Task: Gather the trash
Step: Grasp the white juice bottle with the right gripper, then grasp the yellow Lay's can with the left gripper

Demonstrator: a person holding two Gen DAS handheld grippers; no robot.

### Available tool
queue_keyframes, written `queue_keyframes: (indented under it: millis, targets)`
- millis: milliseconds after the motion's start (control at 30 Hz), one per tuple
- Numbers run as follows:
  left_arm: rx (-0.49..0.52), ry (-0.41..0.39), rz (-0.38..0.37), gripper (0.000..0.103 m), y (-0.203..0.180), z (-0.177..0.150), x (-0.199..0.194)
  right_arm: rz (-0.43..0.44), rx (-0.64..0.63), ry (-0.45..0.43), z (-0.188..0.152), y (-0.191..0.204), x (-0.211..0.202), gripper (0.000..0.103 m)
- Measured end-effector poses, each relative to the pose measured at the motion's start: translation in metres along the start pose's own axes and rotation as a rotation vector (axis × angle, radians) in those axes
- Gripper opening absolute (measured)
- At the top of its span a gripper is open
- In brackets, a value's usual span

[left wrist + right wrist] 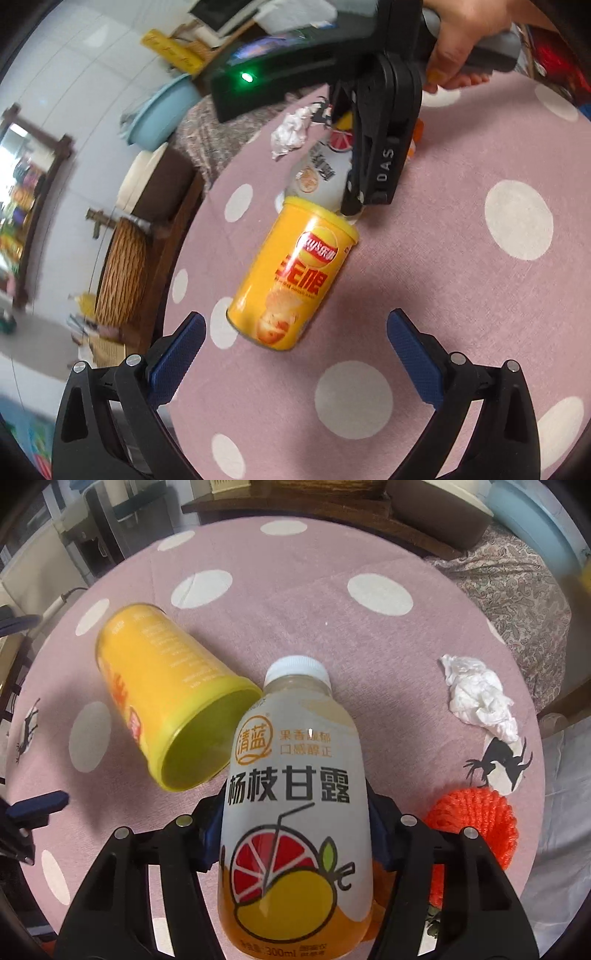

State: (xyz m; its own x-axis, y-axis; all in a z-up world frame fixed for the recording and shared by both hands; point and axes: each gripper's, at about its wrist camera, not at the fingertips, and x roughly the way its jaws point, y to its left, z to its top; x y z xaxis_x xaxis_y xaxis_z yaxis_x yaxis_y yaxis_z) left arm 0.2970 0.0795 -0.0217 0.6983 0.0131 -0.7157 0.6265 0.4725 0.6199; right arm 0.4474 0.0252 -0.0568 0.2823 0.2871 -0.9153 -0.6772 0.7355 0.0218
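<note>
Broadly, a round table under a pink cloth with white dots [295,602] fills both views; on it a yellow crisp can [291,275] lies on its side, open mouth toward the bottle; the juice bottle [295,805] lies between the right gripper's [295,838] blue pads, which sit against its sides in a grip, white cap pointing away; a person's hand [458,33] holds that gripper's handle; the left gripper [295,354] stands wide open and empty, the can just beyond its fingertips; an orange net [471,825] lies right of the bottle; a crumpled tissue [480,698] lies farther right.
</note>
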Motion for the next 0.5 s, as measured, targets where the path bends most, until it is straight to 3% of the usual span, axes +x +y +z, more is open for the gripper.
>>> queue_keyframes:
  millis: [133, 233, 500]
  targets:
    - [0.108, 0.056, -0.033, 0.098, 0.004, 0.016, 0.02, 0.03, 0.024, -0.056, -0.003, -0.006, -0.024, 0.062]
    - [0.129, 0.094, -0.094, 0.098, 0.009, 0.025, 0.034, 0.039, 0.046, -0.104, -0.012, -0.016, -0.044, 0.062]
    - [0.237, 0.215, -0.156, 0.09, 0.004, 0.035, 0.069, 0.066, 0.154, -0.208, -0.058, -0.047, -0.081, 0.062]
